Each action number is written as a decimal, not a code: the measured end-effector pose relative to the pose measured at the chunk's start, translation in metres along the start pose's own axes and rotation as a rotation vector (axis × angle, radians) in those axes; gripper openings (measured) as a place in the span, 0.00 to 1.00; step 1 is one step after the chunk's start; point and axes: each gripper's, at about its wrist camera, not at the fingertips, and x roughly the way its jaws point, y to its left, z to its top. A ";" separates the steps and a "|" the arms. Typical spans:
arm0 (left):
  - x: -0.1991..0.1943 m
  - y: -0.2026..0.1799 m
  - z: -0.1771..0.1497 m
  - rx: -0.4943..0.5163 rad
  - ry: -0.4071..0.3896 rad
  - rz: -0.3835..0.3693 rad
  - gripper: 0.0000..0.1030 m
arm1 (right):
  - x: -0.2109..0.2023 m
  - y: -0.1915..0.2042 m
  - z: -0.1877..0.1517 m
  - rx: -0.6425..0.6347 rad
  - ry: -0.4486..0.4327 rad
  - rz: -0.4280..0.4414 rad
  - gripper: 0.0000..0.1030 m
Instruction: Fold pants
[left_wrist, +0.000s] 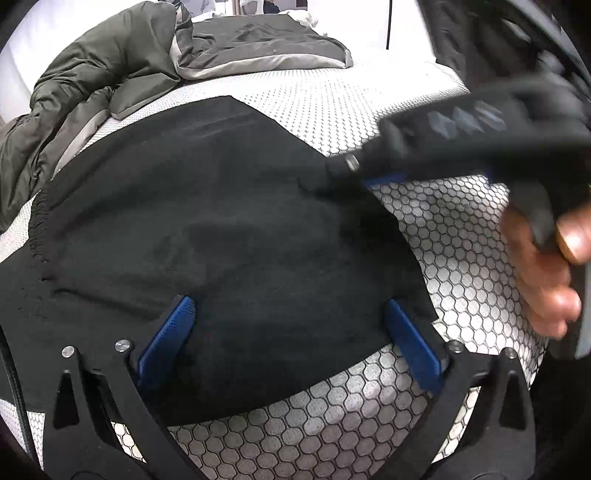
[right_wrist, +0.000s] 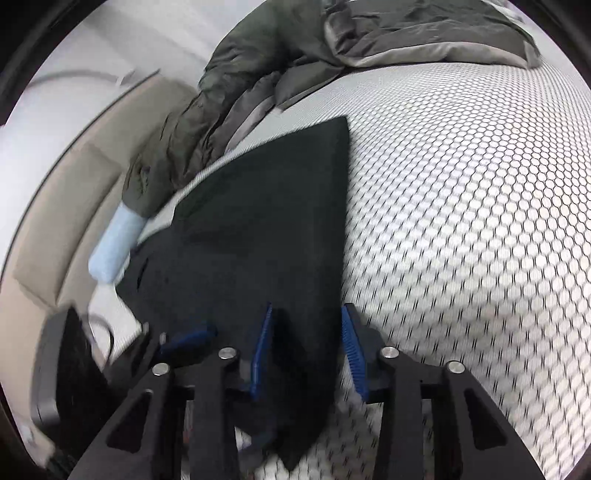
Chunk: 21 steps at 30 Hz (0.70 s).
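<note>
Honeycomb-patterned mattress (left_wrist: 461, 236), olive duvet (left_wrist: 92, 96) bunched far left. Black pants (left_wrist: 221, 229) lie flat mid-bed, partly folded. Left gripper (left_wrist: 295, 332) spread wide over near hem, nothing pinched. Right gripper (right_wrist: 308, 354) straddles pants' right edge, pads not pressing. Judgement: pinch both layers squarely, keep edges aligned before lifting.

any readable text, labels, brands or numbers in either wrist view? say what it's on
None can be read in either view.
Right gripper body: pale grey marks in the left wrist view, too blurred to tell whether they are letters.
Black pants: no visible label or print.
Honeycomb-patterned mattress: pattern only, no text.
Olive-grey quilt: no text.
Pale blue object beside the bed: blurred, no markings visible.
</note>
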 end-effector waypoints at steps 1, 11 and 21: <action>0.000 0.000 -0.002 -0.001 -0.001 -0.002 0.99 | 0.002 -0.005 0.003 0.016 -0.010 0.000 0.25; -0.002 0.005 -0.006 -0.008 -0.005 -0.011 0.99 | -0.004 -0.022 0.040 0.143 -0.174 0.053 0.23; -0.001 0.008 -0.007 -0.004 -0.011 -0.010 0.99 | 0.014 -0.017 0.021 0.081 0.024 0.118 0.45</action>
